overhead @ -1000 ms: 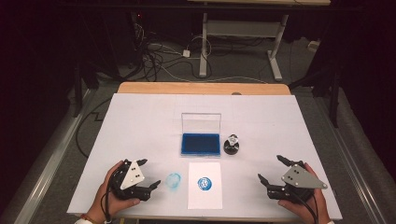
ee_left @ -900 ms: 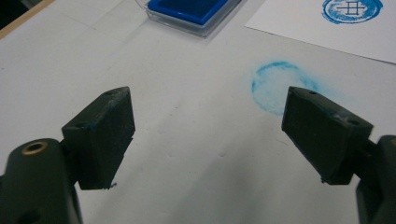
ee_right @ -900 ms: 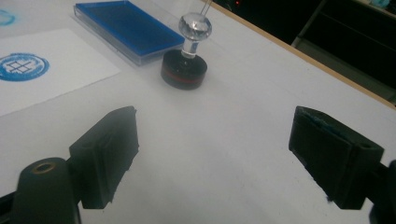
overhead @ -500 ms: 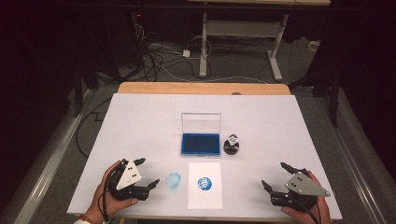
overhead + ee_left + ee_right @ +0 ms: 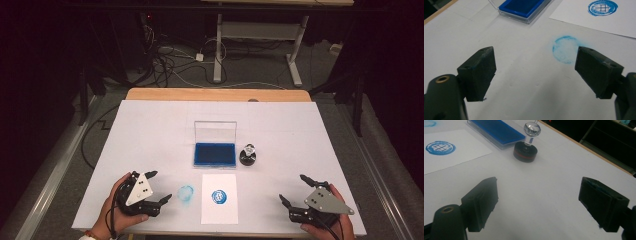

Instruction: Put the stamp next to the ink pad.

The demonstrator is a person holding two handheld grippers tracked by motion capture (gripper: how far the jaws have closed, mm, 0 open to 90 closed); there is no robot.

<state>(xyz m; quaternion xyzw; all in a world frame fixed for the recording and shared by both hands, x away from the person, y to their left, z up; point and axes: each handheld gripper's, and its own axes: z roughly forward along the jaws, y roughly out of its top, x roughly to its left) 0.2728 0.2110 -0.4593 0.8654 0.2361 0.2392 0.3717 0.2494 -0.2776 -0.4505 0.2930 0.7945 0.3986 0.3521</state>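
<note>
Surroundings: dark room; cables on the floor beyond the far edge of the white counter [image 5: 150, 130].
Ink pad: blue [image 5: 215, 154], clear lid raised, centre of the counter.
Stamp: black base, red band, faceted clear knob [image 5: 248, 155]; upright, just right of the ink pad, apart from both tools.
Paper sheet: white [image 5: 219, 198], near of the ink pad; bears a round blue imprint [image 5: 219, 196] with a cross-like mark inside, not legible.
Smudge: pale blue ring [image 5: 186, 193] on the counter, just left of the sheet.
Left tool: [image 5: 159, 187] near-left, jaws spread wide, holding nothing; smudge near its right jaw.
Right tool: [image 5: 294, 189] near-right, jaws spread wide, holding nothing.
</note>
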